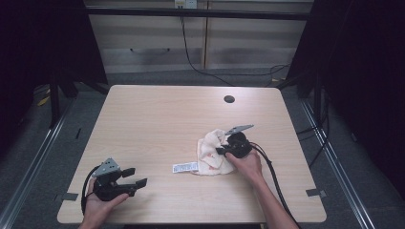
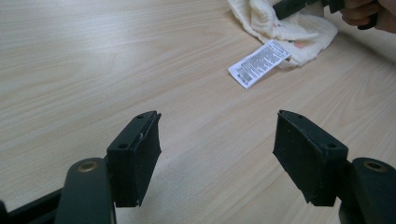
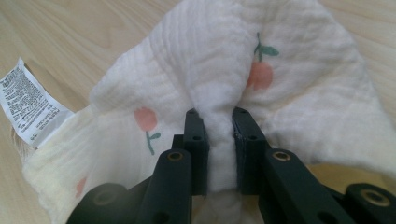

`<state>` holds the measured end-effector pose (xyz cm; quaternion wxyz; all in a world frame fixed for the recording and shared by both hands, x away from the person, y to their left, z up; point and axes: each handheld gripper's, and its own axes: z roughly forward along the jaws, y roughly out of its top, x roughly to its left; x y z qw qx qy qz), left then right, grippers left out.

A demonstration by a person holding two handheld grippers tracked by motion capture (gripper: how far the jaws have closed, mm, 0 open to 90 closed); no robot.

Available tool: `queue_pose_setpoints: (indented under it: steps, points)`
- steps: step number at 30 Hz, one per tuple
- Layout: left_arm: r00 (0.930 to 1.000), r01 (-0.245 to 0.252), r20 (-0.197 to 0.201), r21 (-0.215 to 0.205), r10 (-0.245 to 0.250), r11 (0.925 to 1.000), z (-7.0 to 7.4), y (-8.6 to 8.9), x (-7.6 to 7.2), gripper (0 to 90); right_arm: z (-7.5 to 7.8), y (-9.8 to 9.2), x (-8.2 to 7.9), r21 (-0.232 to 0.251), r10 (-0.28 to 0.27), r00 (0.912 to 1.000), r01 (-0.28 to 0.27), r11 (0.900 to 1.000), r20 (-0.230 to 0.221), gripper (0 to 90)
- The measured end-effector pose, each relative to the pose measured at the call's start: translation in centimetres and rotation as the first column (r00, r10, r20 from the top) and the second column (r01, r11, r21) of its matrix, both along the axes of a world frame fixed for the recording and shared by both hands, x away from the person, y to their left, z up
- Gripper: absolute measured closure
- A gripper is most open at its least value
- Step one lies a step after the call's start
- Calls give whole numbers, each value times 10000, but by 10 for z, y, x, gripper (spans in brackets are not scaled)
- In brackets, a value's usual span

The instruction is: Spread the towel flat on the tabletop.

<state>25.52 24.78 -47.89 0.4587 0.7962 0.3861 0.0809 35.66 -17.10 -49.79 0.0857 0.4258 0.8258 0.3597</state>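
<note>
While the right tongs pinch a fold of the cloth right of the surface's middle, the left tongs sit spread and empty well apart, cloth ahead to their right.

The right tool has its pads buried in a fold of the cloth; the fabric pinched between them cannot be seen. The cloth runs past the frame edges around that tool. Print on the label beside the tool is too small to read. In the left gripper view, the far cloth is cut off at the top.
</note>
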Motion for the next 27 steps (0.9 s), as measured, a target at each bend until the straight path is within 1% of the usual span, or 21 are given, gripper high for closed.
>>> queue_pose_setpoints:
  steps: [2, 3, 4, 6, 8, 11, 12, 15, 17, 19, 20, 22, 23, 25, 27]
  points:
    - [10000, 16, 4, 24, -16, 10000, 0, 0, 0, 312, 0, 7, -3, 0, 60, 10000, -60, 10000, -28, 785]
    - [10000, 35, -7, 33, -35, 10000, 0, 0, 1, 312, 0, 10, -4, 76, 116, 9999, -116, 9999, 7, 785]
    - [10000, 18, -23, 8, -18, 10000, -1, -1, 1, 312, -1, 13, -6, 162, 62, 10000, -62, 9998, -49, 785]
    - [10000, -19, -42, 33, 19, 10000, -1, -1, 2, 312, -2, 19, -9, 356, 117, 9999, -118, 9993, 31, 785]
    - [10000, -35, -43, 19, 35, 10000, -1, -1, 2, 313, -2, 27, -14, 272, 221, 9997, -222, 9994, 49, 785]
    - [10000, 10, 1, 46, -10, 10000, 0, -2, 1, 324, -1, 42, -23, 301, 473, 9989, -474, 9984, 45, 781]
    - [10000, 82, 27, 50, -82, 10000, 1, -2, 1, 328, -1, 47, -25, 193, 610, 9981, -612, 9979, 105, 776]
    - [9997, 224, 59, -78, -223, 9997, 2, -3, -1, 362, -1, 58, -30, 242, 921, 9956, -925, 9954, 180, 740]
    - [9998, 218, -3, -163, -218, 9996, 2, -4, -1, 367, 0, 61, -32, 335, 1065, 9941, -1072, 9937, 225, 694]
    - [9996, 267, -27, -119, -267, 9996, 3, -6, -1, 389, 3, 62, -33, 384, 1095, 9936, -1106, 9931, 294, 624]
    - [9996, 279, -21, -70, -279, 9996, 3, -7, -1, 392, 5, 61, -34, 445, 1083, 9938, -1094, 9930, 267, 619]
    - [9992, 383, -71, -55, -383, 9993, 5, -12, -2, 412, 11, 57, -35, 712, 1096, 9929, -1127, 9911, 467, 576]
    - [9987, 499, -22, -11, -499, 9988, 6, -13, -2, 419, 16, 54, -36, 805, 1092, 9926, -1132, 9903, 529, 555]
    - [9979, 642, 104, -97, -641, 9979, 10, -18, -4, 436, 25, 45, -38, 919, 960, 9925, -1028, 9904, 751, 512]
    - [9957, 908, 215, -184, -904, 9957, 14, -24, -4, 469, 36, 32, -40, 1256, 746, 9933, -853, 9884, 878, 466]
